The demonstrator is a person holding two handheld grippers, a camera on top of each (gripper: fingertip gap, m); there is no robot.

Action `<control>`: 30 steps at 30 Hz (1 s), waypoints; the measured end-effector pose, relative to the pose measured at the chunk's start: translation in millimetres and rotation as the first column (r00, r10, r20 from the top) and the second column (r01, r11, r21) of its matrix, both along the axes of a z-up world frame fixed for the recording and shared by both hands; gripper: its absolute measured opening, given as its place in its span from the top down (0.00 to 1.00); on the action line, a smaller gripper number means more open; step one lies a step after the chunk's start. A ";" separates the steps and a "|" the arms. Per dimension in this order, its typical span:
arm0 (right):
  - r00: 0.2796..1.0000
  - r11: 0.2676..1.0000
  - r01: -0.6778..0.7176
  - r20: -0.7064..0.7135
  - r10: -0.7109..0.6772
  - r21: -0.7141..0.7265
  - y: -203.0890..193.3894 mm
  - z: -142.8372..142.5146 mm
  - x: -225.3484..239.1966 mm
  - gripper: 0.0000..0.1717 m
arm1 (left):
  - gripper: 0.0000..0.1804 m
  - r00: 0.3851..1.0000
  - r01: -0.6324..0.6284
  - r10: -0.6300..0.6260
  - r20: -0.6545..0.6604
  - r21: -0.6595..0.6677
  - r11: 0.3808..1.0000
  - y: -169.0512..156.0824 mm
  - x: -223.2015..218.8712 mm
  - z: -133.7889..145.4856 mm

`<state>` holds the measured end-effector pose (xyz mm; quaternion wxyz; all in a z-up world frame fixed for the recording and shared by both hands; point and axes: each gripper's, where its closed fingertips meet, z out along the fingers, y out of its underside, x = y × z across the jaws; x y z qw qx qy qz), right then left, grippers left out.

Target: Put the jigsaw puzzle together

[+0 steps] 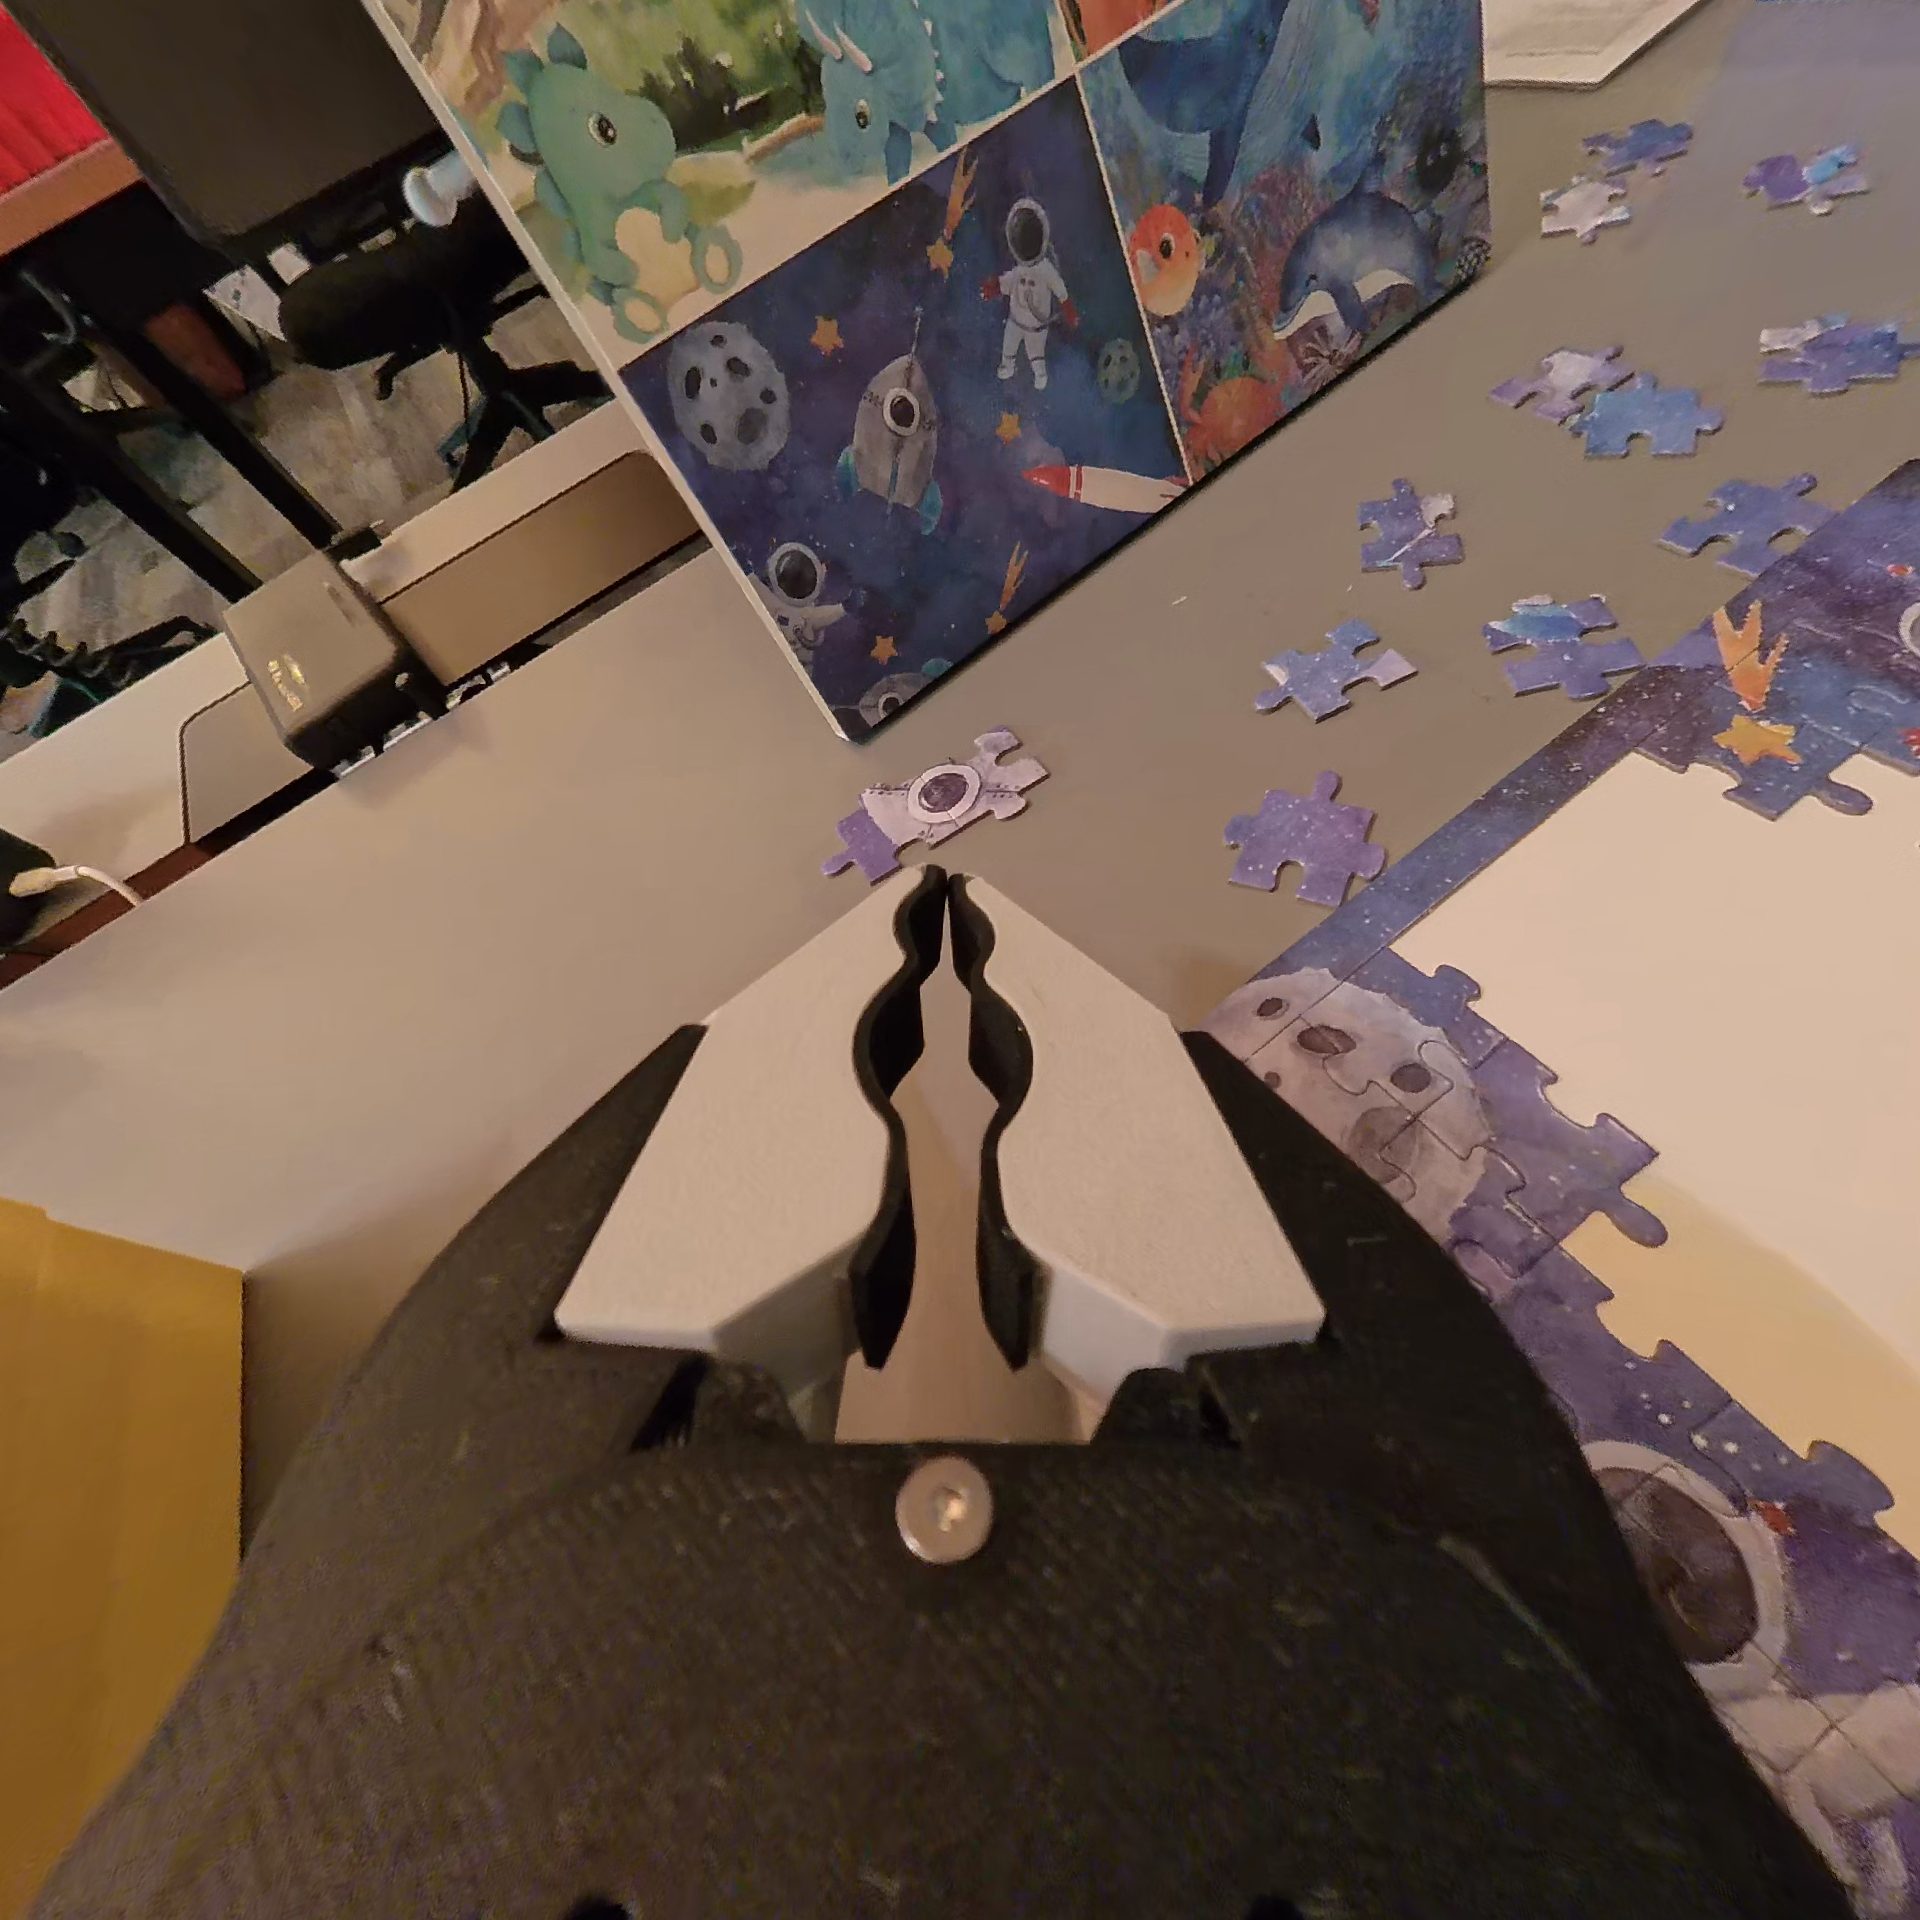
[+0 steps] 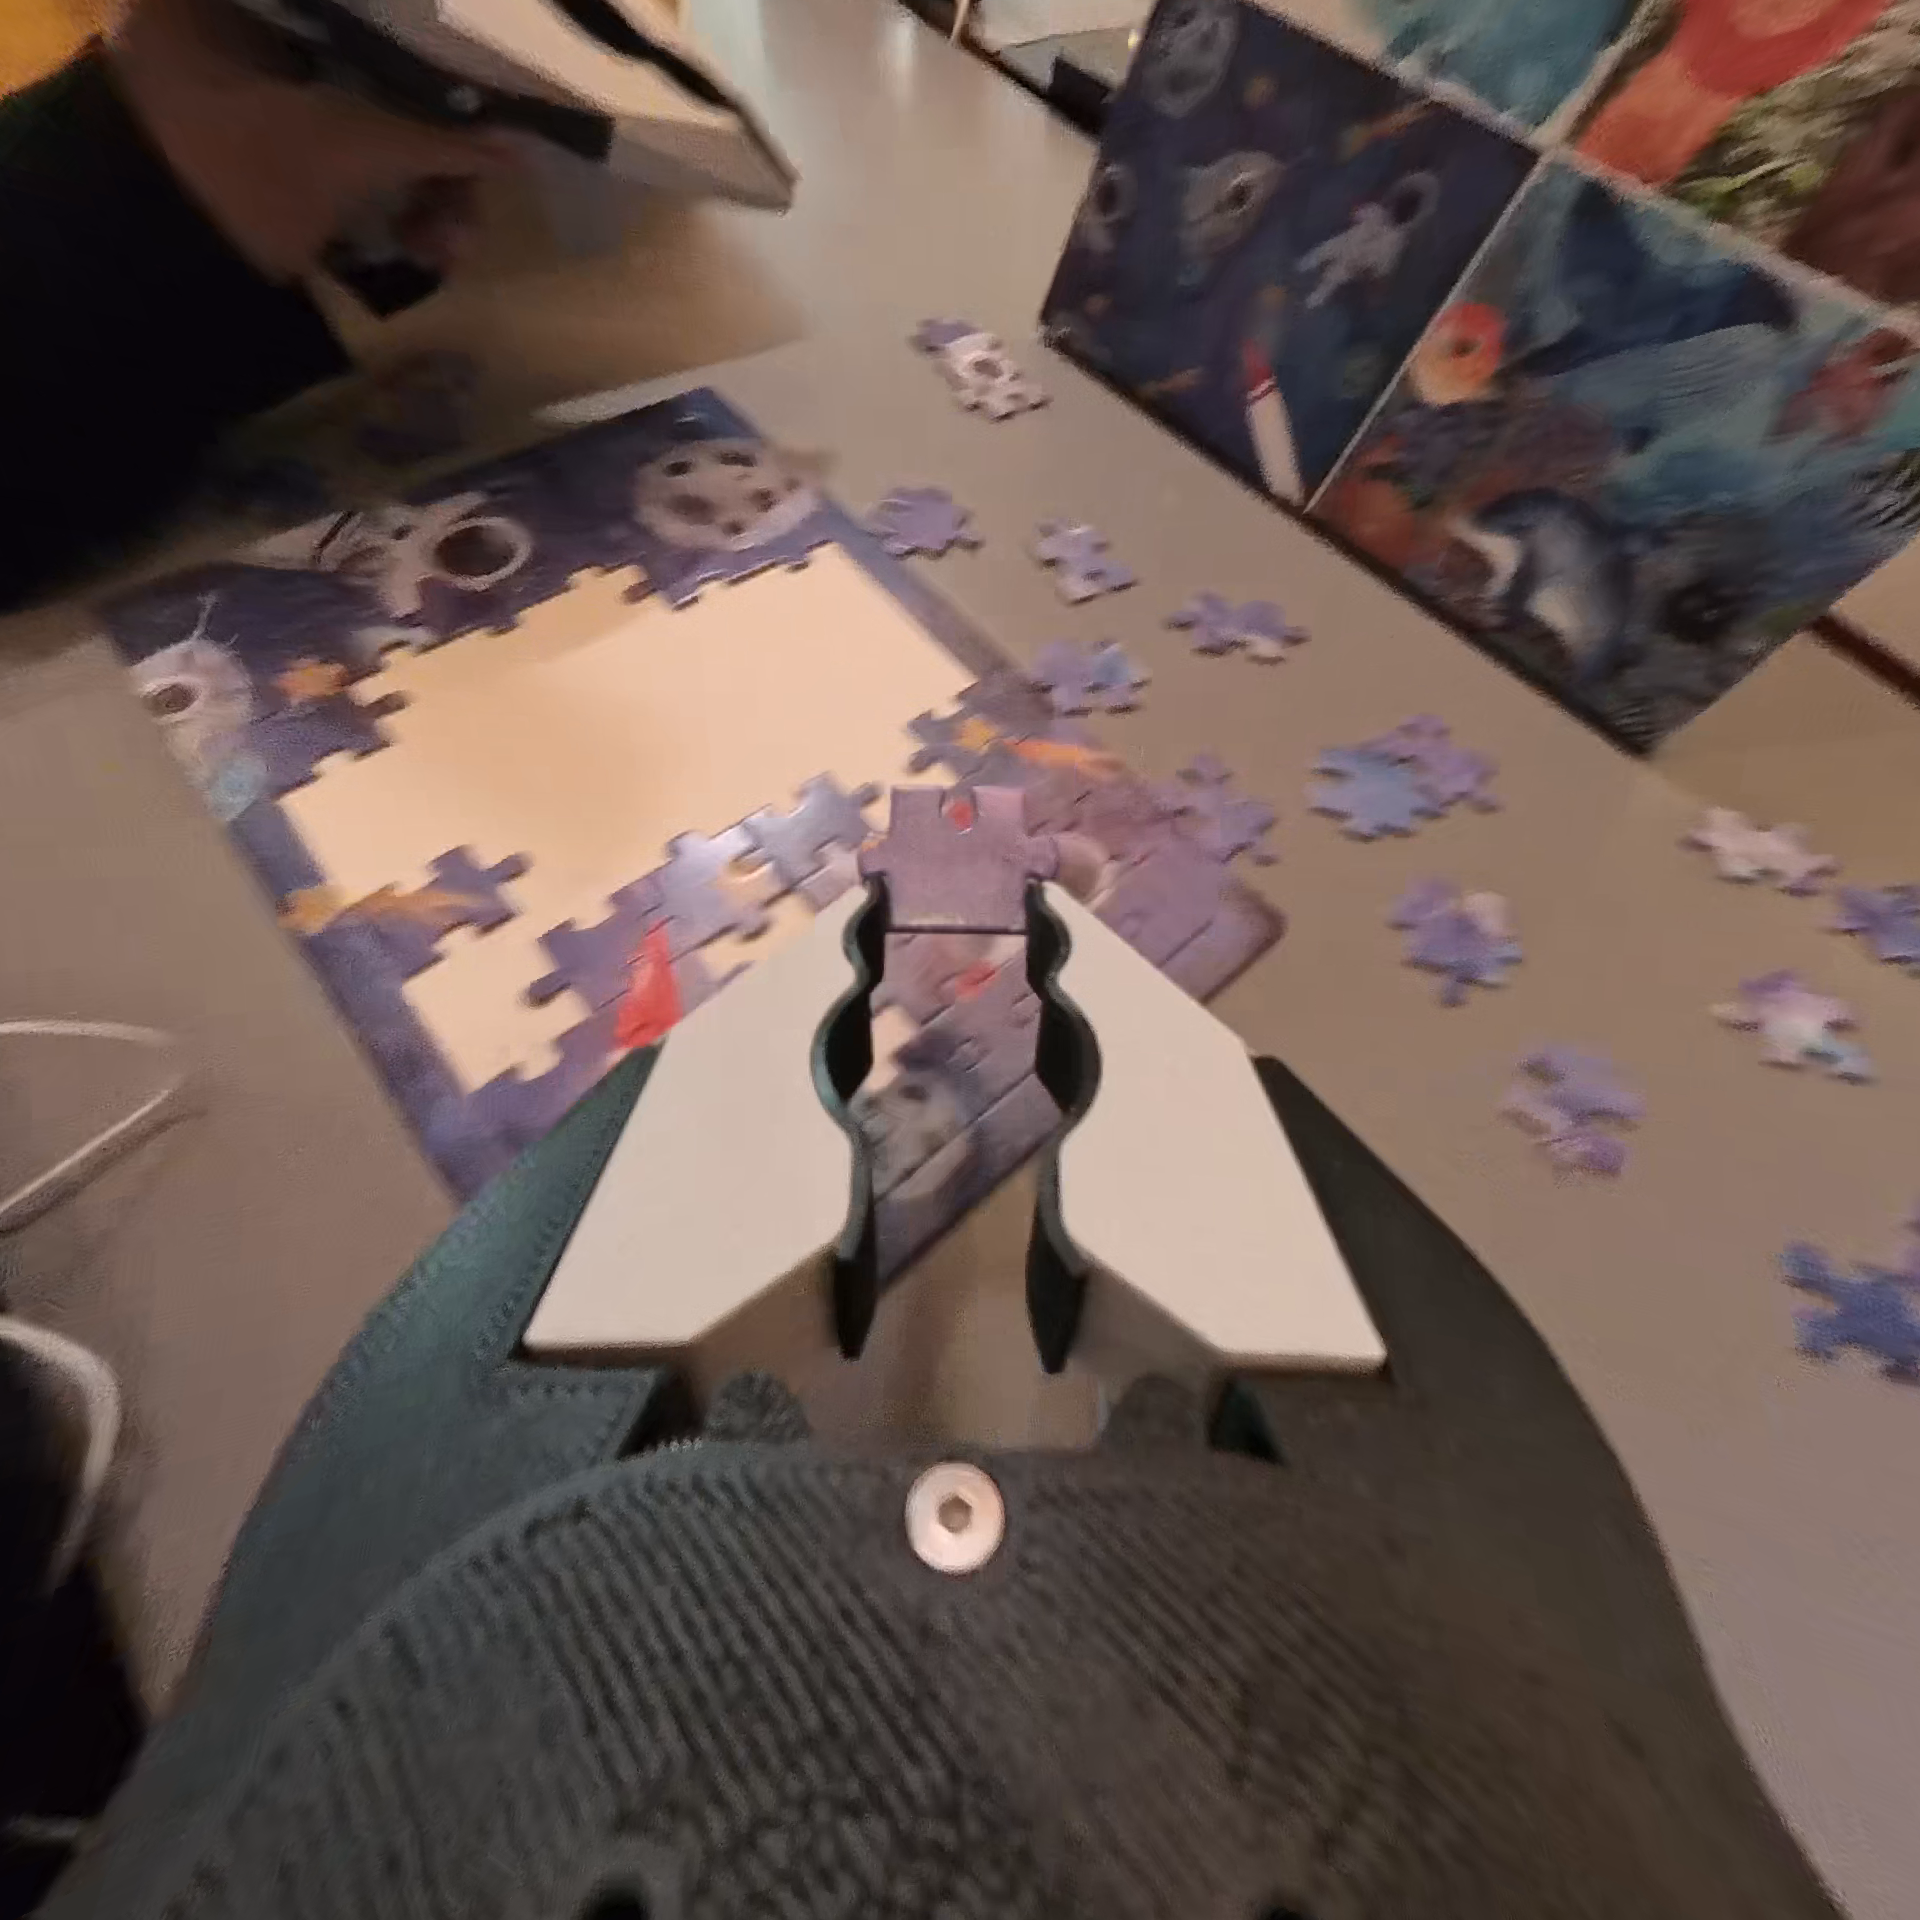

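The right hand-held gripper hovered tilted down over the half-built puzzle on the worktop, pinching a purple puzzle piece by its side edges, lying flat and reaching forward past the fingertips. The left hand-held gripper, pressed together and bare, pointed at a joined rocket-window piece lying crosswise before the upright puzzle box.

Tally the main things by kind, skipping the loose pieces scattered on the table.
Grippers: 2, the left gripper and the right gripper
Picture box: 1
Partly built puzzle: 1
Purple puzzle piece clamped in the right gripper: 1
Total: 5
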<state>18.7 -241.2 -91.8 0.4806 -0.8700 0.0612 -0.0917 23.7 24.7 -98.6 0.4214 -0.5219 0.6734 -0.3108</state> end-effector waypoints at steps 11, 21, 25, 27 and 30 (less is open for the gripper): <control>0.987 0.988 0.049 -0.147 -0.071 -0.144 -14.6 -43.9 -80.4 0.85 | 0.94 0.990 0.119 -0.122 -0.077 -0.051 0.992 -86.1 -43.6 7.9; 0.943 0.973 0.163 -0.263 -0.203 -0.165 5.8 -58.7 -105.1 0.85 | 0.99 0.947 0.313 -0.322 0.012 -0.282 0.907 -193.0 -98.9 0.6; 0.923 0.945 0.265 -0.233 -0.306 -0.190 7.1 -61.7 -103.3 0.85 | 0.99 0.922 0.369 -0.387 0.001 -0.301 0.879 -198.3 -106.6 -9.0; 0.912 0.935 0.291 -0.235 -0.336 -0.205 10.0 -62.1 -107.2 0.85 | 0.99 0.919 0.377 -0.394 -0.005 -0.284 0.882 -196.1 -108.4 -12.7; 0.913 0.917 0.307 -0.193 -0.359 -0.255 11.2 -63.3 -114.7 0.82 | 0.99 0.910 0.404 -0.414 0.026 -0.279 0.871 -197.3 -111.9 -8.1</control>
